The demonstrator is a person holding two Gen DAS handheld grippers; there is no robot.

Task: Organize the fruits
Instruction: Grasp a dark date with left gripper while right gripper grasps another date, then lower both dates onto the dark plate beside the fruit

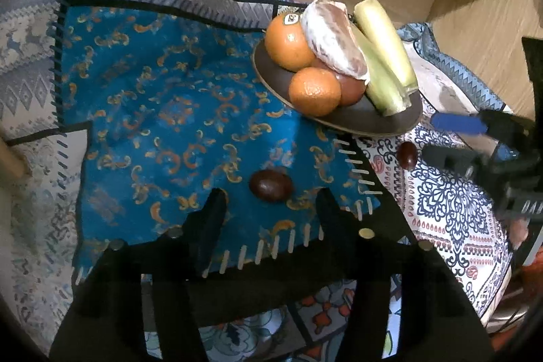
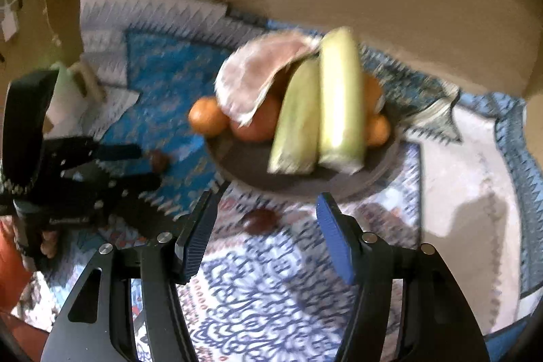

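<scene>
A dark oval plate point(image 1: 373, 121) holds smooth oranges point(image 1: 288, 43), ribbed pale-green stalks point(image 1: 383, 46) and a peeled white-pithed fruit point(image 1: 332, 36). Two glossy brown plums lie off it (on patterned cloth): one point(image 1: 271, 185) just ahead of the left gripper point(image 1: 271, 202), one point(image 2: 259, 221) before the right gripper point(image 2: 264, 202). Both claws gape, holding nothing.
</scene>
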